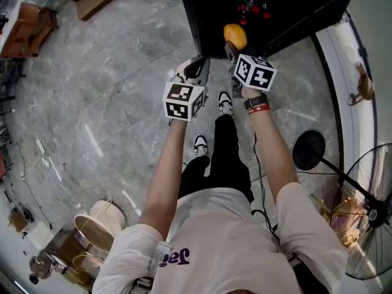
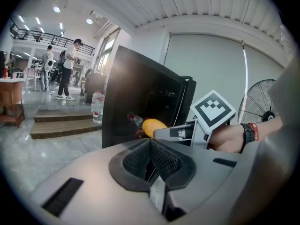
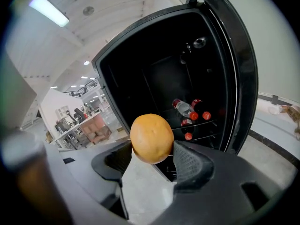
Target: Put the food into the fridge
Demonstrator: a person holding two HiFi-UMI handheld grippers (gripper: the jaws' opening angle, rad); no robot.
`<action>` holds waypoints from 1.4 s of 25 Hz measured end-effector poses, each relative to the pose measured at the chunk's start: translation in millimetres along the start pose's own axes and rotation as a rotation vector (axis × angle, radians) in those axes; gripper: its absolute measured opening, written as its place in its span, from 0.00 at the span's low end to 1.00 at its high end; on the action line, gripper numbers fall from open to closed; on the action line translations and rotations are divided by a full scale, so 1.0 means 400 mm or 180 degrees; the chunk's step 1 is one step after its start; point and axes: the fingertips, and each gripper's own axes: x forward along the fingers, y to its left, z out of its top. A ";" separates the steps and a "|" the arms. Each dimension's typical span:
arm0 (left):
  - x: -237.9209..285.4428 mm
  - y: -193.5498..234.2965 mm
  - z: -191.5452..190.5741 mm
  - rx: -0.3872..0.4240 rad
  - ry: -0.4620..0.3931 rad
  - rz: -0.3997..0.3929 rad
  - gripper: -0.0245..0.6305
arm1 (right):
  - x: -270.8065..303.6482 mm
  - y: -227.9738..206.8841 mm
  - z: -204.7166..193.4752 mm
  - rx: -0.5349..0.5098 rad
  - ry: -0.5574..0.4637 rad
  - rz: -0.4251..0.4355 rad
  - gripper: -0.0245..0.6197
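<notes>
A pale bucket (image 1: 98, 225) and loose clutter edge the grey marble floor (image 1: 110, 103) at far left, seen from my head. In the left gripper view, two people (image 2: 70, 69) stand beyond wooden steps (image 2: 61, 123), too small for detail, and a large water bottle (image 2: 97, 108) sits beside the black fridge (image 2: 131, 93). My left gripper (image 2: 151, 149) is empty, its ribbed pads pressed together, held low beside my right one. My right gripper (image 3: 152, 158) is clamped on the orange (image 3: 152, 138), one pad on each side of the fruit, which is raised just in front of the fridge's open mouth. Seen from the left gripper, the right gripper crosses part of that opening. Inside, bottles (image 3: 185, 109) with red caps lie on a wire shelf. Their labels are too small to read, and the cabinet around them is too dark to make out. A dark wristwatch (image 1: 256, 101) and a red band circle my right wrist. The purple lettering on my shirt is folded and unreadable. At far right a standing fan (image 1: 373, 219) is cut off by the frame.
</notes>
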 end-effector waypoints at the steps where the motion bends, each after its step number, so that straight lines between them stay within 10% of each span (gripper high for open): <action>1: 0.006 0.004 -0.002 -0.0003 0.0009 0.0002 0.07 | 0.012 -0.002 0.007 -0.0002 -0.0005 -0.0003 0.48; 35: 0.136 0.060 0.004 0.0063 -0.0237 -0.0011 0.07 | 0.234 -0.088 0.054 -0.0082 -0.0078 -0.0083 0.48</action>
